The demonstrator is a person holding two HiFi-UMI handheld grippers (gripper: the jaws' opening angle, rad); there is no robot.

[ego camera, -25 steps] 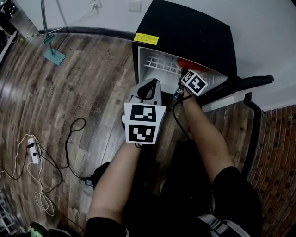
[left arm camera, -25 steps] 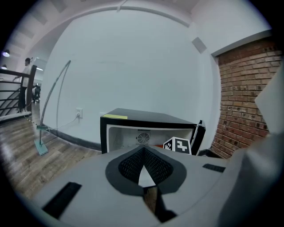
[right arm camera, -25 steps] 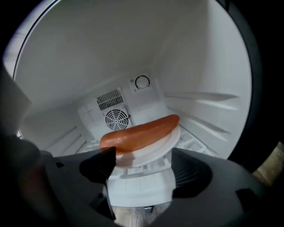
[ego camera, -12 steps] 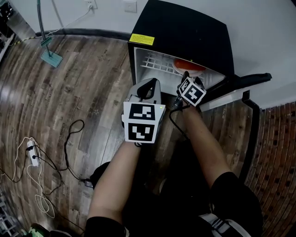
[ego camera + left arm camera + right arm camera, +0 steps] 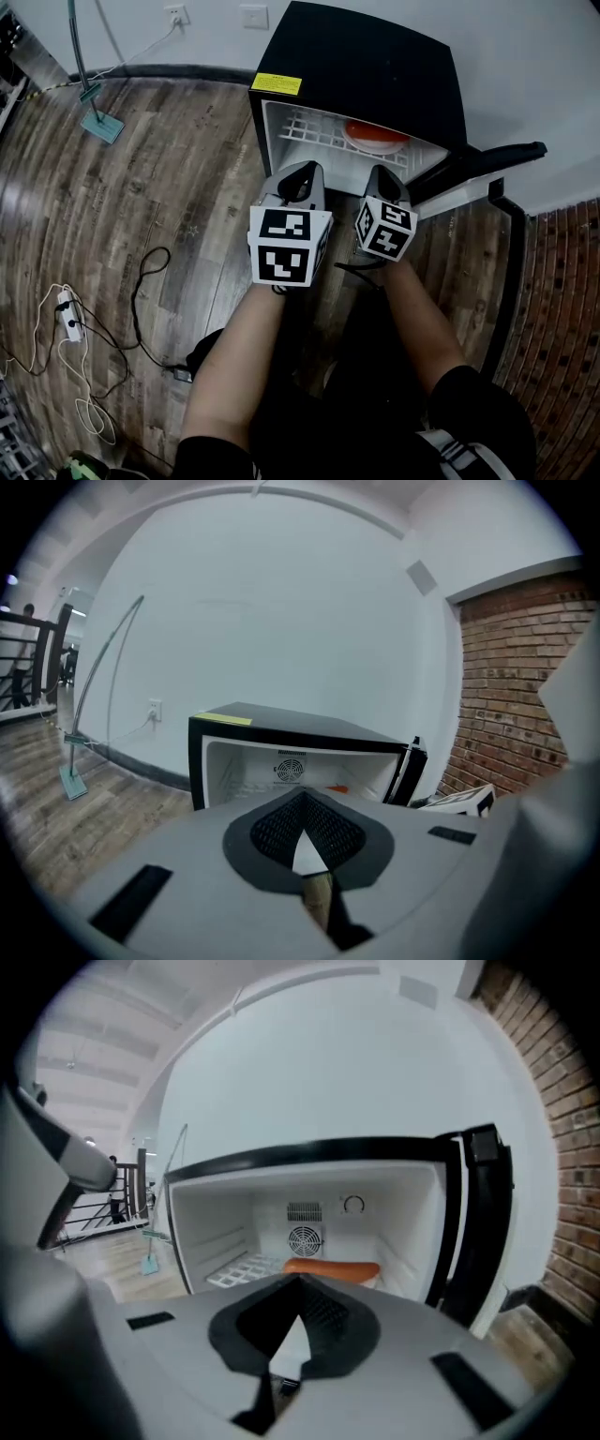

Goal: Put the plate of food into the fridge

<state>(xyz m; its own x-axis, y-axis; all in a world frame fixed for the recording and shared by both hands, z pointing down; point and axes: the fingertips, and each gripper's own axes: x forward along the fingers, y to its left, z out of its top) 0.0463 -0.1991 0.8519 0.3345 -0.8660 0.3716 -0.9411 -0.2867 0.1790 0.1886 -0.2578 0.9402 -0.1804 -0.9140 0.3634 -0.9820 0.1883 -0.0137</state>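
Right gripper [image 5: 382,178] backs out of the small black fridge [image 5: 366,66], fingers just closed empty, leaving the round orange plate [image 5: 377,134] on the white wire shelf [image 5: 309,127]. The left gripper [image 5: 300,175] also has its fingers together. Shutting the open black door [image 5: 487,157] looks like what remains.

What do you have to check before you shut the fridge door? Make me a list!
1. Plate on the shelf inside the fridge: ok.
2. Right gripper outside the fridge, jaws just closed on nothing: ok.
3. Left gripper outside the fridge, shut, empty: ok.
4. A gripper touching the door: not ok, neither does.
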